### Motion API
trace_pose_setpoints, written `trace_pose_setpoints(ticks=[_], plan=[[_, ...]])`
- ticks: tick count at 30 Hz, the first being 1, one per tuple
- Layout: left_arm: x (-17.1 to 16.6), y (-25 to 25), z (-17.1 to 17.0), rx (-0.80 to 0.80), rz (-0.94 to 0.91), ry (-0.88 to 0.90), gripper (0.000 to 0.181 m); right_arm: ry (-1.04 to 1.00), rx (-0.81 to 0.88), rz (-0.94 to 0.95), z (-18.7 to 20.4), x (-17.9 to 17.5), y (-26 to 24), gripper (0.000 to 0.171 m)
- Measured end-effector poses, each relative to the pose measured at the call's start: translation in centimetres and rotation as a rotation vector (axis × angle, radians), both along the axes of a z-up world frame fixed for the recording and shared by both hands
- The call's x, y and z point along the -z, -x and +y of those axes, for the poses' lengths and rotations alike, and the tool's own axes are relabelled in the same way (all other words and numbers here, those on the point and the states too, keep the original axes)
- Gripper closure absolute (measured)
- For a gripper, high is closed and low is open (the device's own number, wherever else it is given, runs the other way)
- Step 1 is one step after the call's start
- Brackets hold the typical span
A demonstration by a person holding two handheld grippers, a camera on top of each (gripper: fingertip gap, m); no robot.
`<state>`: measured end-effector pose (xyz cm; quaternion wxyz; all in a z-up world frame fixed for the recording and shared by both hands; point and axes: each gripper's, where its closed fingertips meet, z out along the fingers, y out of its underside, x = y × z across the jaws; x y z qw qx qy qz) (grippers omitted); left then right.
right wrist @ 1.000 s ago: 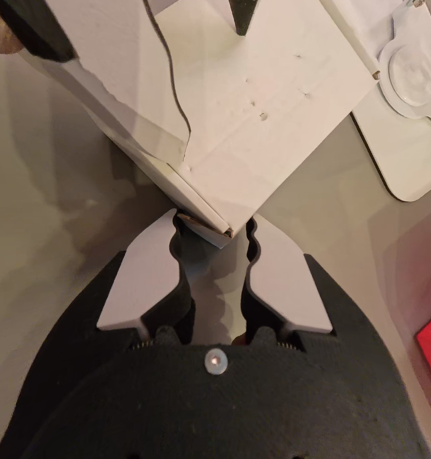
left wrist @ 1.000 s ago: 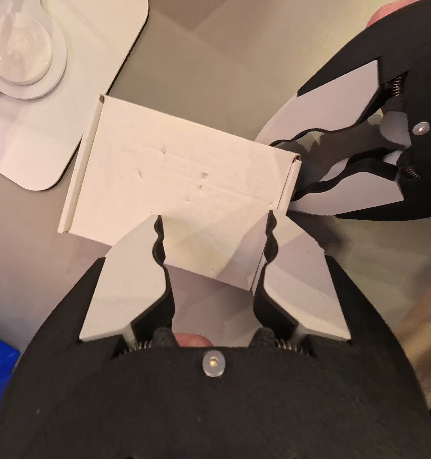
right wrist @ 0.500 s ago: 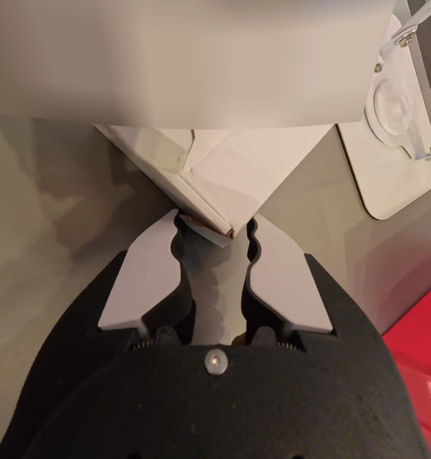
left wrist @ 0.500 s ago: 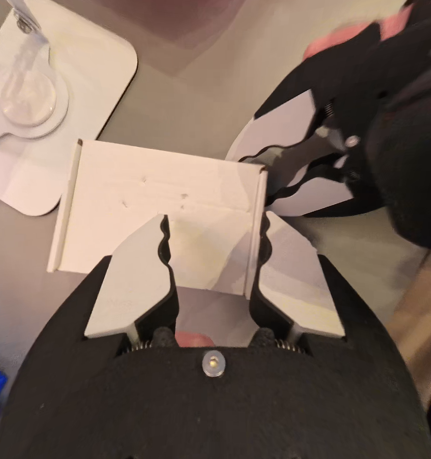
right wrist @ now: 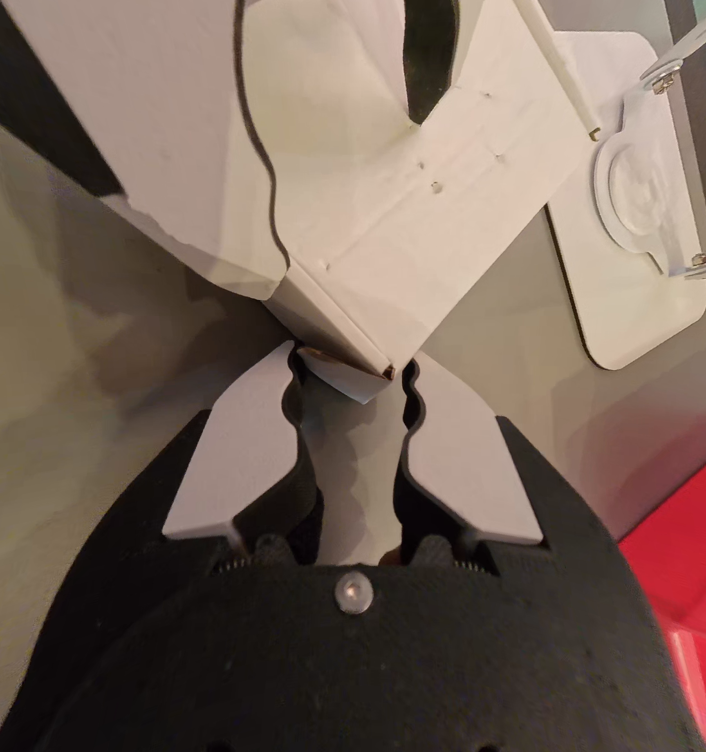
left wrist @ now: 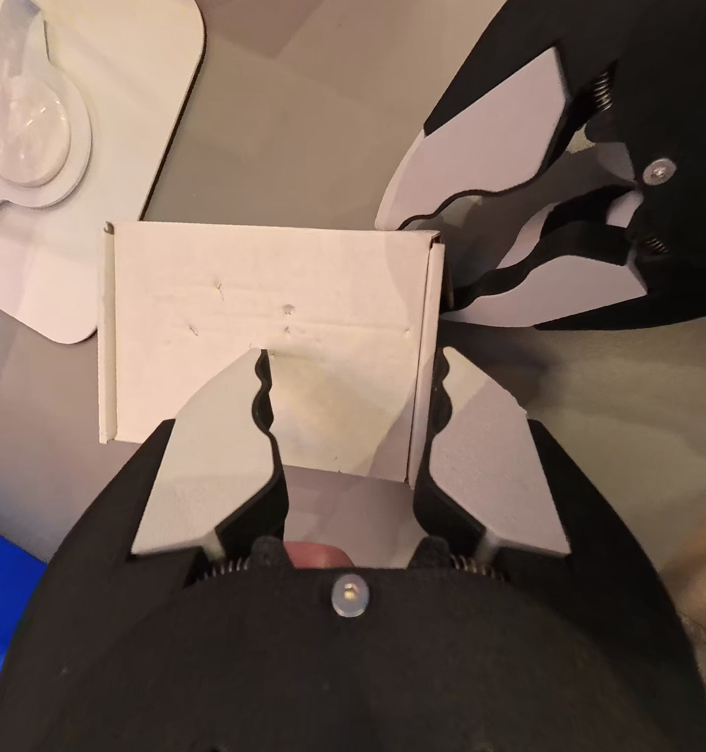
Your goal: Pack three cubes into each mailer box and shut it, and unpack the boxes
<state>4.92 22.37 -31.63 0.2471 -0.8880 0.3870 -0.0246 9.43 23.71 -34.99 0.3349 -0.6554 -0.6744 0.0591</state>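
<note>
While its jaws stand apart over the closed white mailer box (left wrist: 270,325), the left gripper (left wrist: 353,358) now sits squarer to it than a second ago. The right gripper (right wrist: 349,360), also spread, brackets the box's corner flap (right wrist: 343,376), perhaps touching. No writing shows on the box.

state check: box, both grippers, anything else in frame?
mailer box: shut, flat on the table, lid dented
left gripper: open, one finger over the lid, the other past the box's right edge
right gripper: open, box corner and flap between its tips
white plate with clear dome: on the table, behind the box
red bin: contents not visible
</note>
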Motion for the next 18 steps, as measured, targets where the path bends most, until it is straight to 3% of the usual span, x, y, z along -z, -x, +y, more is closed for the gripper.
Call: trace_pose_setpoints(ticks=[18], plan=[[0.4, 0.6, -0.1, 0.081, 0.065, -0.073, 0.103, -0.294, -0.084, -0.149, 1.5, -0.7, -0.7, 0.128]])
